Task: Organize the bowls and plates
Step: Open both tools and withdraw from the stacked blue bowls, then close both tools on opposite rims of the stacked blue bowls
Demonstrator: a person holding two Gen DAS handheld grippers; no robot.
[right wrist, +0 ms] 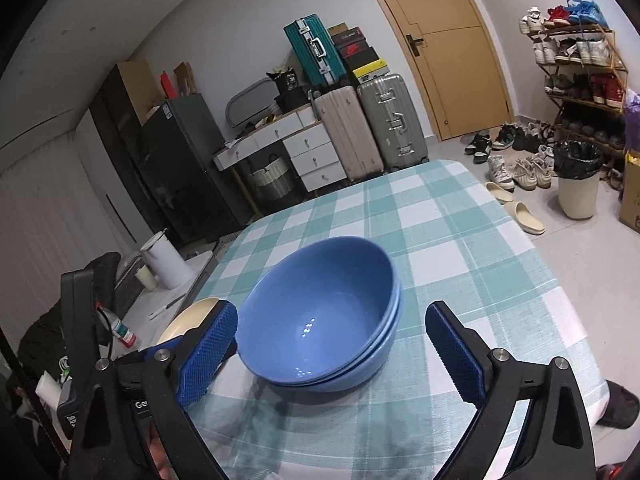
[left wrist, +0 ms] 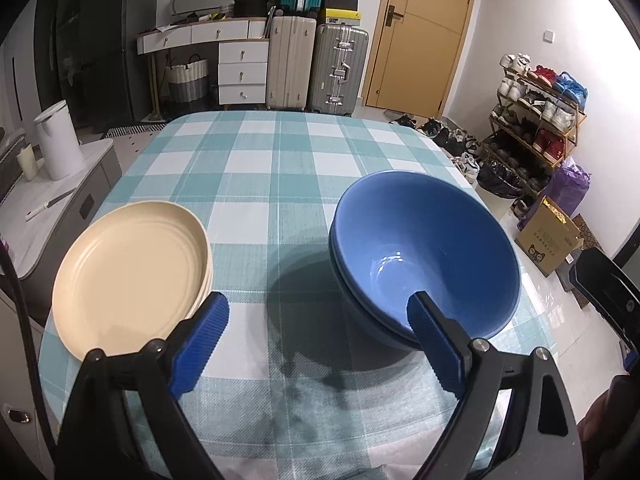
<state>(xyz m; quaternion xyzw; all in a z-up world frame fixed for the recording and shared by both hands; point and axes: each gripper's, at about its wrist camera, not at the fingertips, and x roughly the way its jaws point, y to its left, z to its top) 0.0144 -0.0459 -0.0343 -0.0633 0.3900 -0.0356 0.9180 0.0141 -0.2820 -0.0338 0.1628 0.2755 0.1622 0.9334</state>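
Left claw is spread wide, nothing between its blue pads, held above the near edge of the counter and angled down toward its middle. Right claw is likewise wide apart and holding nothing, tilted down over the near-right part of the counter.

2 blue bowls are nested, 1 inside the other, upright on the checked cloth toward the near-right side of the counter. In the right wrist view the stack sits between the pads, but neither pad visibly touches it; the left pad looks just beside the rim.

Cream plates are stacked near the left edge of the counter, toward the near-left corner, well apart from the bowls. At least 2 rims show; exact count unclear. In the left wrist view the left pad overlaps the plates' near rim; contact cannot be told. From the right wrist view only a sliver of plate shows behind the left pad.
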